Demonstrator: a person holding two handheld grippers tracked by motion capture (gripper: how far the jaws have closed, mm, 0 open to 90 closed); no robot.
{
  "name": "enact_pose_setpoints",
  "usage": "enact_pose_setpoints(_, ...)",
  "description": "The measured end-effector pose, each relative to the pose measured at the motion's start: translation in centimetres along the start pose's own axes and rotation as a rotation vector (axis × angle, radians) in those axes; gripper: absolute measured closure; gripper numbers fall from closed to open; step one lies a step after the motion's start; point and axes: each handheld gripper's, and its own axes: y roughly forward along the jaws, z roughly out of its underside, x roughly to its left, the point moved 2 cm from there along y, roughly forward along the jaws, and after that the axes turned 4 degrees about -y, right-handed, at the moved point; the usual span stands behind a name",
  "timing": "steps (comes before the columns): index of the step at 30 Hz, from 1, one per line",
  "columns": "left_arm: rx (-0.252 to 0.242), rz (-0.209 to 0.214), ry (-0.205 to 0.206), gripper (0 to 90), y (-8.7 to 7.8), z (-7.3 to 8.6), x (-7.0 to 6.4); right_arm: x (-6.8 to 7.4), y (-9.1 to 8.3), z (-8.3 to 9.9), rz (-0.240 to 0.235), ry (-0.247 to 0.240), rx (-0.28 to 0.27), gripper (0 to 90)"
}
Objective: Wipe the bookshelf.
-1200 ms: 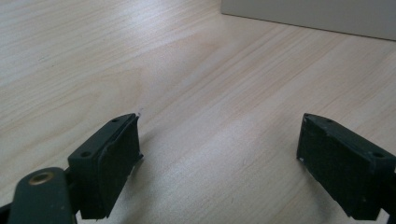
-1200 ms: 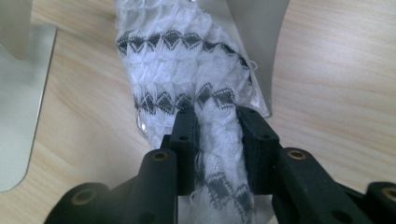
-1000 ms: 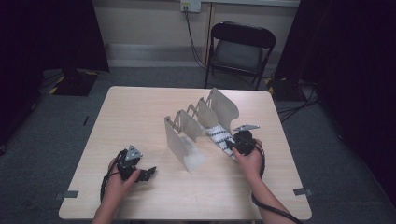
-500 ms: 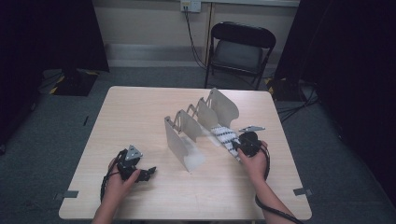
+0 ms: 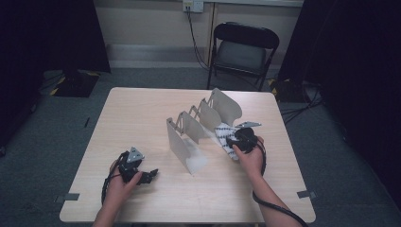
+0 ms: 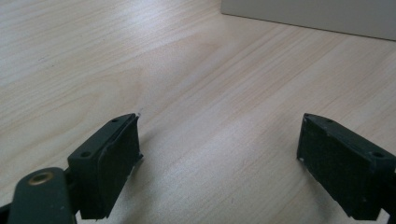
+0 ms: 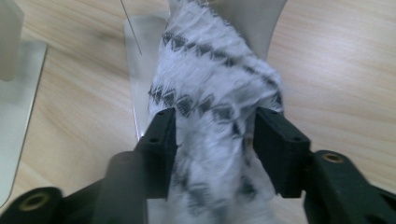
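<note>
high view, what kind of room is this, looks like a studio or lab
Most likely a recording or lab space rather than a home: black curtains hang on both sides, a single wooden table stands on grey carpet, and a folding chair sits by a bare wall with a power outlet.

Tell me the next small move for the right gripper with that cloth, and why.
Probably draw the right gripper back toward the person, easing the white cloth with the black pattern out of the folding rack. Its jaws are closed on the bunched cloth, whose far end lies by a rack panel. The left gripper rests open over bare table, so it is not helping.
</note>
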Motion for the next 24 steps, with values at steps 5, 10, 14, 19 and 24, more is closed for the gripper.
enact_pose_setpoints(5, 0.0, 0.0, 0.0, 13.0, 0.0, 0.0, 0.0, -0.1, -2.3, 0.7, -0.015, -0.003, -0.031, 42.5)
enact_pose_setpoints(10, 0.0, 0.0, -0.001, 13.0, 0.0, 0.0, 0.0, 1.1, -2.6, 2.2, -0.068, -0.042, -0.011, 48.7)
enact_pose_setpoints(14, 0.0, 0.0, 0.0, 13.0, 0.0, 0.0, 0.0, 1.7, -1.6, 2.5, -0.089, -0.075, 0.033, 67.2)
enact_pose_setpoints(19, 0.0, 0.001, 0.0, 12.9, 0.0, 0.0, 0.0, 2.8, -1.0, 1.9, -0.144, -0.13, 0.04, 76.3)
enact_pose_setpoints(24, 0.0, 0.0, 0.0, 12.9, 0.0, 0.0, 0.0, 3.3, -1.0, 2.0, -0.178, -0.154, 0.037, 77.3)
